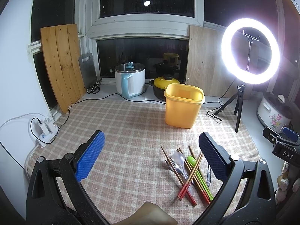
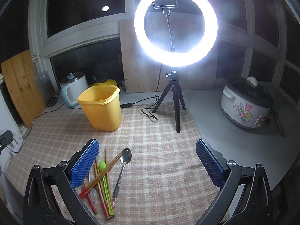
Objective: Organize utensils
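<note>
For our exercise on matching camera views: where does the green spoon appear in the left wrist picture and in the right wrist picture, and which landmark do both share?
Left wrist: green spoon lies lower right, in the utensil pile, just left of the right-hand blue pad.
Right wrist: green spoon lies lower left, crossed by chopsticks, right of the left-hand blue pad.
Shared landmark: the yellow bin beyond the pile.

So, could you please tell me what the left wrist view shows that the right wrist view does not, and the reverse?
Only the left wrist view shows the clear plastic spoon, the fork and the power strip at the wall.

Only the right wrist view shows the metal spoon whole, lying beside the pile.

Both show the yellow bin standing empty-looking on the checked mat, the chopsticks, the green spoon, the ring light and the flowered cooker. Both tongs are open.
</note>
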